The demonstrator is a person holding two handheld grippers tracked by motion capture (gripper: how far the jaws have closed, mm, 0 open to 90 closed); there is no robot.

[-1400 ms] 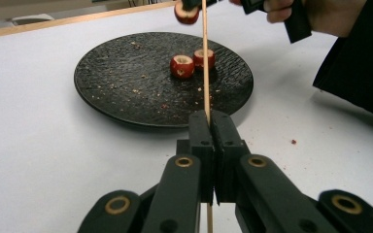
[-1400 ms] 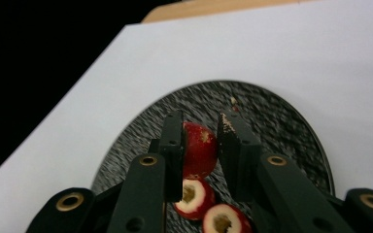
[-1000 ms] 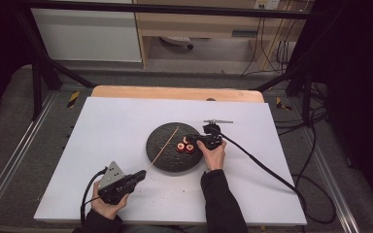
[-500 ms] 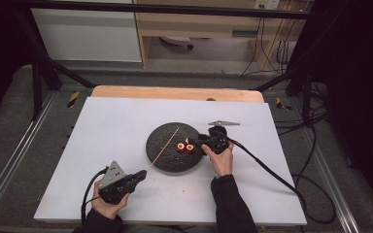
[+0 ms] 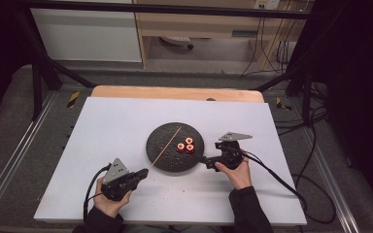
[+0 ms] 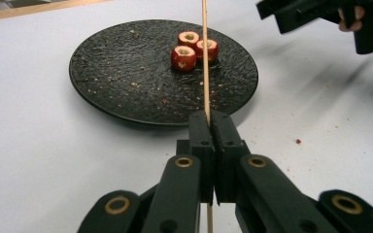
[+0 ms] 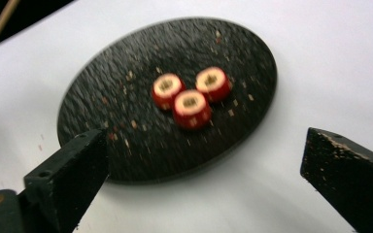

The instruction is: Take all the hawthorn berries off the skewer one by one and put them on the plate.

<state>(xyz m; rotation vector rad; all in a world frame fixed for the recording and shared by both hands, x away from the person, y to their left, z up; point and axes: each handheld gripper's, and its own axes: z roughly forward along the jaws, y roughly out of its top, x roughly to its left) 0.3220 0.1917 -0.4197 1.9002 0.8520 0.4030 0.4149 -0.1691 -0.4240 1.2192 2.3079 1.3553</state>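
Note:
A black round plate (image 5: pixel 161 154) holds three red cored fruit pieces (image 5: pixel 185 145), bunched together right of its middle. My left gripper (image 5: pixel 144 173) sits at the plate's near-left edge, shut on a thin wooden skewer (image 5: pixel 166 145) that slants up over the plate. In the left gripper view the skewer (image 6: pixel 205 58) rises from the closed jaws past the fruit pieces (image 6: pixel 183 57). My right gripper (image 5: pixel 205 160) is at the plate's right edge, open and holding nothing. In the right gripper view the fruit pieces (image 7: pixel 191 108) lie ahead on the plate (image 7: pixel 126 131).
The plate rests on a white table sheet (image 5: pixel 111 121) with a wooden edge (image 5: pixel 175 93) at the back. Crumbs dot the plate (image 6: pixel 126 82). The right gripper (image 6: pixel 291 12) shows at the far right in the left gripper view. Cables trail off both grippers.
My right gripper has drawn back from the fruit pieces to the plate's right edge, toward the person. The left gripper and skewer have stayed put.

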